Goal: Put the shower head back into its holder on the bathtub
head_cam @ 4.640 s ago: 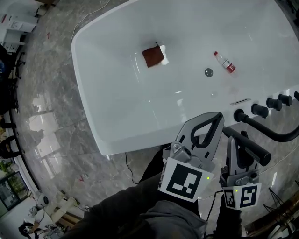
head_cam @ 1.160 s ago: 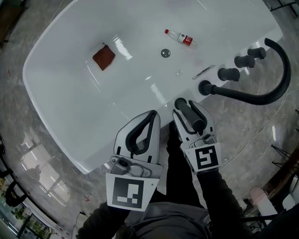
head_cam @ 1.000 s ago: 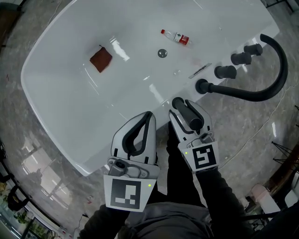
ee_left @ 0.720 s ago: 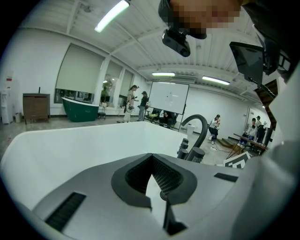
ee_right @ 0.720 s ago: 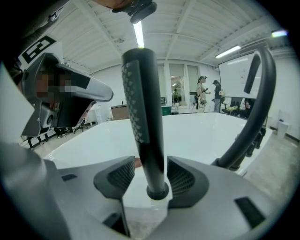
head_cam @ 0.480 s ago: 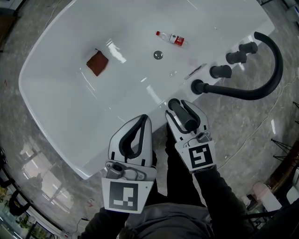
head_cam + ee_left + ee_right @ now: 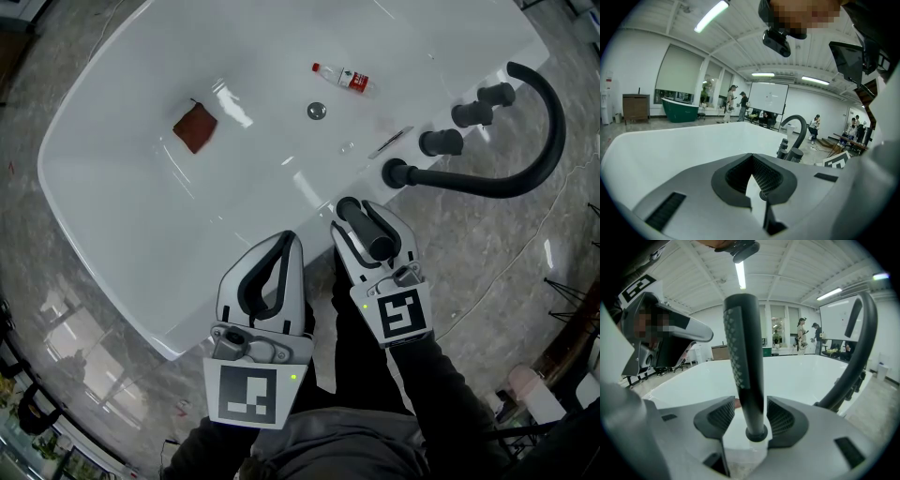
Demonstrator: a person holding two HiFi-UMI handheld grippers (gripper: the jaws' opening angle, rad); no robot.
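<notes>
A black stick-shaped shower head (image 7: 367, 231) is clamped in my right gripper (image 7: 362, 219), just outside the white bathtub's near rim (image 7: 281, 211). In the right gripper view the shower head (image 7: 744, 366) stands upright between the jaws of the right gripper (image 7: 746, 405), its round end down. A row of black fittings (image 7: 441, 142) sits on the tub's right rim, beyond the shower head. Which one is the holder I cannot tell. My left gripper (image 7: 287, 242) hangs shut and empty beside the right one, and its own view also shows the left gripper (image 7: 752, 161) holding nothing.
A tall curved black spout (image 7: 539, 159) rises from the nearest fitting (image 7: 392, 173). Inside the tub lie a brown cloth (image 7: 195, 127), a small bottle (image 7: 343, 77) and the drain (image 7: 317, 111). Grey marble floor (image 7: 487, 253) surrounds the tub. People stand far off (image 7: 802, 336).
Since 4.6 s ago both grippers have moved up to the tub's near rim beside the fittings. Over the last half second nothing visibly moved.
</notes>
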